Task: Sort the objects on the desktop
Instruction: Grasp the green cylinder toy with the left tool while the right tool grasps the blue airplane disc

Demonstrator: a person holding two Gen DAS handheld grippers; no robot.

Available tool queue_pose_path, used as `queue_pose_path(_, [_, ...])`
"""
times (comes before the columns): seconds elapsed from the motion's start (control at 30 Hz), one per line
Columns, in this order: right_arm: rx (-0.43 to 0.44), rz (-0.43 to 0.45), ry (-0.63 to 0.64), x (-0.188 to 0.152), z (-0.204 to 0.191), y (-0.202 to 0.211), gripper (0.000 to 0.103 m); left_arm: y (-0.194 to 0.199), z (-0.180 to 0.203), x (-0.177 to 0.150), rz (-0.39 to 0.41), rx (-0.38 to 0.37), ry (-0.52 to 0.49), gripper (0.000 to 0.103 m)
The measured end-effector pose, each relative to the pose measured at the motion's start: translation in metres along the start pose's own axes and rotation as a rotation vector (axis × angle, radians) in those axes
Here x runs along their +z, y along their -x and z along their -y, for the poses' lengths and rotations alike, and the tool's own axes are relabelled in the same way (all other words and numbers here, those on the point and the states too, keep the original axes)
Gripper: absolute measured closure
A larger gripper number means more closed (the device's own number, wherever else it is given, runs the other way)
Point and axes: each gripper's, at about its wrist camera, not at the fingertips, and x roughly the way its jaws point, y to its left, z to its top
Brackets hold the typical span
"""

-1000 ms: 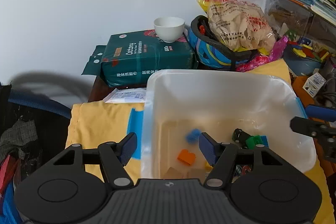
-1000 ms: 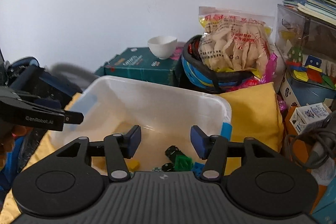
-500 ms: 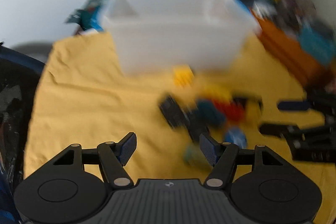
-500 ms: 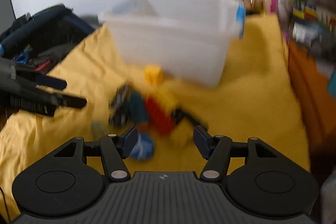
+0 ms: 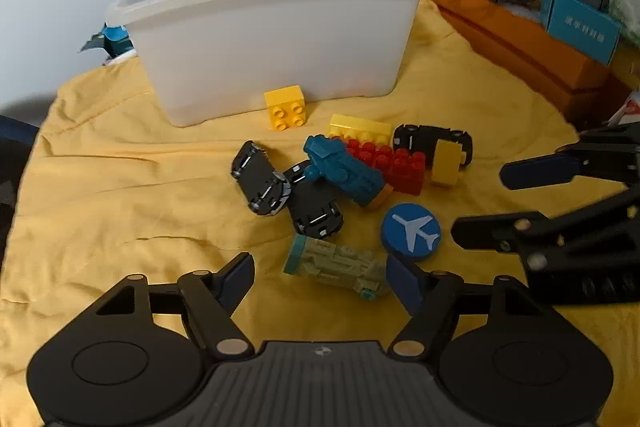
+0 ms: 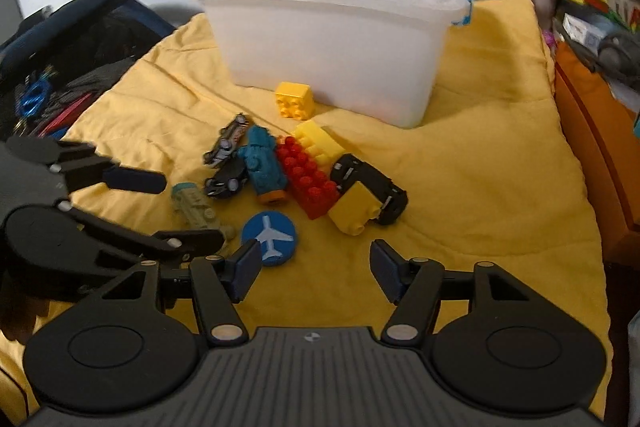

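Note:
A pile of toys lies on the yellow cloth (image 5: 100, 187) in front of a translucent white bin (image 5: 272, 27): black toy cars (image 5: 260, 179), a teal train (image 5: 344, 171), a red brick (image 5: 388, 163), yellow bricks (image 5: 285, 107), a blue airplane disc (image 5: 411, 230) and a pale green train (image 5: 336, 265). My left gripper (image 5: 320, 277) is open and empty, hovering just before the green train. My right gripper (image 6: 314, 273) is open and empty, near the airplane disc (image 6: 269, 237). The bin (image 6: 332, 27) stands behind the pile in the right wrist view too.
An orange box (image 5: 520, 43) and a teal carton (image 5: 580, 27) line the right side. A dark bag with tools (image 6: 60, 67) sits left of the cloth. Snack bags and clutter stand behind the bin.
Both grippers have pulled back from over the bin and tilted down toward the toy pile on the cloth. Both stay open and empty.

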Motion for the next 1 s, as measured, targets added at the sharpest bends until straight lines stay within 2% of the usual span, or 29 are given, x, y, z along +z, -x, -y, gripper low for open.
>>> queue_pose_path(0.13, [-0.007,0.0,-0.028,0.003,0.007,-0.006,0.039,0.001,0.001,0.0,-0.002,-0.068,-0.021,0.043])
queue_pose_path(0.23, [-0.018,0.015,-0.033,0.003,0.011,-0.003,0.039,0.003,0.001,0.0,-0.013,-0.088,-0.017,0.044])
queue_pose_path(0.37, [-0.021,0.001,-0.043,0.0,0.017,-0.001,0.039,-0.002,-0.002,0.003,-0.047,-0.112,0.027,0.039])
queue_pose_path(0.47, [-0.021,-0.008,-0.03,0.0,0.017,-0.002,0.039,-0.006,-0.003,0.003,-0.023,-0.131,0.02,0.039])
queue_pose_path(0.6, [-0.009,-0.008,-0.023,0.001,0.017,-0.003,0.039,-0.003,-0.005,0.008,-0.006,-0.127,0.02,0.04])
queue_pose_path(0.73, [0.025,0.005,0.035,0.0,0.008,-0.004,0.039,0.014,-0.024,0.012,0.021,-0.118,0.055,0.04])
queue_pose_path(0.9, [0.073,0.0,0.087,-0.001,-0.015,-0.019,0.039,0.033,-0.055,0.008,0.042,-0.064,0.105,0.04])
queue_pose_path(1.0, [0.058,-0.016,0.117,-0.004,-0.032,-0.036,0.04,0.036,-0.068,0.004,0.037,-0.031,0.121,0.04])
